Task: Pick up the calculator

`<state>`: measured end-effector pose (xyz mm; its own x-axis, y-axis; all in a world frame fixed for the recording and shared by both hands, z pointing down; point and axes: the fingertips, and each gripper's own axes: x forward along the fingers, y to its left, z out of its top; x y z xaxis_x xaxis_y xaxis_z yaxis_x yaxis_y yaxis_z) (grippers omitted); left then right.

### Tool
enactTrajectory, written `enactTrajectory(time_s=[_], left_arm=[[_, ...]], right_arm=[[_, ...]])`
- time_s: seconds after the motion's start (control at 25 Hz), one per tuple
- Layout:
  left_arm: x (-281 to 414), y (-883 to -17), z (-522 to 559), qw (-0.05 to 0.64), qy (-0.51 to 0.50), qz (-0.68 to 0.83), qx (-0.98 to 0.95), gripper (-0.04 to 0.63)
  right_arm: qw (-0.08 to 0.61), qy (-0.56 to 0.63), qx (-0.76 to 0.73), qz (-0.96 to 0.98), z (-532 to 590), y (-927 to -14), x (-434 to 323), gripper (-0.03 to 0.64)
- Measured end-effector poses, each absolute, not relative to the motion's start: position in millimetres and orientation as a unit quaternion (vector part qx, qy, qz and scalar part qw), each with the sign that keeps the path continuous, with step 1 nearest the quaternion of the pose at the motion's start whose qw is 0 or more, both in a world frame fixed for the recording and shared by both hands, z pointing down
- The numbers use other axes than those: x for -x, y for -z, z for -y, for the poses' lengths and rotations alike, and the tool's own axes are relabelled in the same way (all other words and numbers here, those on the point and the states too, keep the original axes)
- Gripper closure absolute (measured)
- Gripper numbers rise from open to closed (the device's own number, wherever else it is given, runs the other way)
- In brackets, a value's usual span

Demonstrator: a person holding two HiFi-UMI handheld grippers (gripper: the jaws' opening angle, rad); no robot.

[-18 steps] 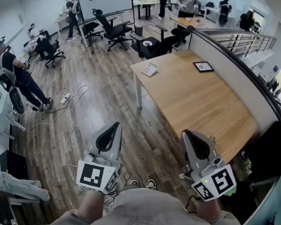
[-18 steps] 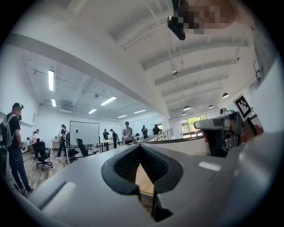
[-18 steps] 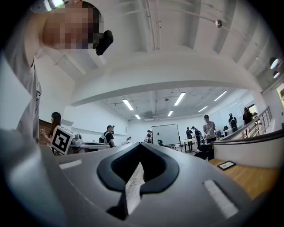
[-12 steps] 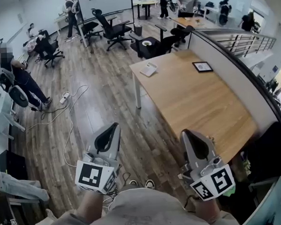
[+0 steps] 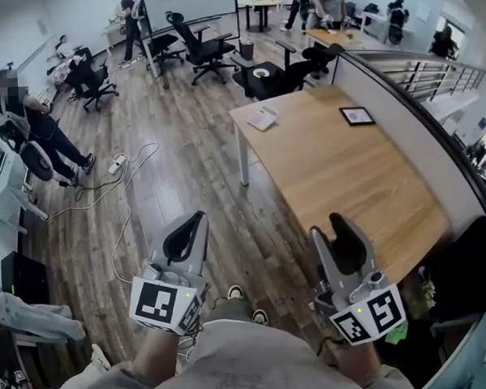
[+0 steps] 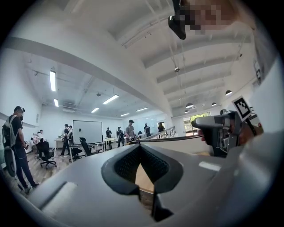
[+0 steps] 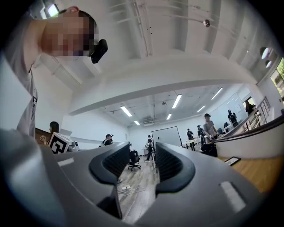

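Wood-topped and pale, the desk stretches away from you on your right, with a grey partition running along its far long side. The calculator lies flat near the desk's far left corner, close to the edge and well apart from both of your claws. A dark-framed tablet lies on the same far end, further to the right and apart from the calculator.

You hold your left claw over the plank floor, off the desk's left side, pointing about level. Its jaws are pressed together at the tips. Behind the tips only the hollow between the ribbed pads is left, and nothing sits in it.

Your right claw hangs at the desk's near end, over its left edge, tipped slightly upward. Its jaws are spread, with a clear gap between the pads. Through that gap you see only floor and distant office chairs, so it pinches nothing.

Each claw carries its marker cube close to your body, the left one and the right one.

On the floor to your left, a pale cable trails to a power strip. Beyond it a person stands beside a chair, and more people are at the desks at the far end of the room.
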<state>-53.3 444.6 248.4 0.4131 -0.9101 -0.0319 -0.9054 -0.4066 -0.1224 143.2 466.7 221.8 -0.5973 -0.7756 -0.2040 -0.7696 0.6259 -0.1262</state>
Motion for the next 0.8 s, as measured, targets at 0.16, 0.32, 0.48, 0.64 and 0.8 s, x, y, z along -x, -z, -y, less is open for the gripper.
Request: enactTrajectory(time_s=[0.16,0.32,0.48,0.64,0.8], left_arm=[[58.1,-250.5,-436.4,0.053,0.019,-0.542,0.838,0.594],[62.7,-250.0,-414.9,0.051,0.018,-0.54,0.84,0.594],[67.0,-249.5,-384.2,0.048,0.014,-0.535,0.843,0.594],[76.7,-253.7,-347.0,0.042,0.02,-0.533,0.845,0.594],[89.9,-256.5,-298.6,0.038,0.025,-0.53,0.847,0.594]], right_arm=[[0.11,0.007,0.438,-0.892,-455.6,-224.5,-139.9,0.403],[0.102,0.008,0.441,-0.892,-436.6,-226.6,-134.0,0.403],[0.095,0.014,0.447,-0.889,-404.4,-230.6,-127.5,0.403],[0.089,0.022,0.455,-0.886,-364.9,-236.5,-119.7,0.403],[0.079,0.03,0.458,-0.885,-316.2,-244.1,-106.0,0.403]])
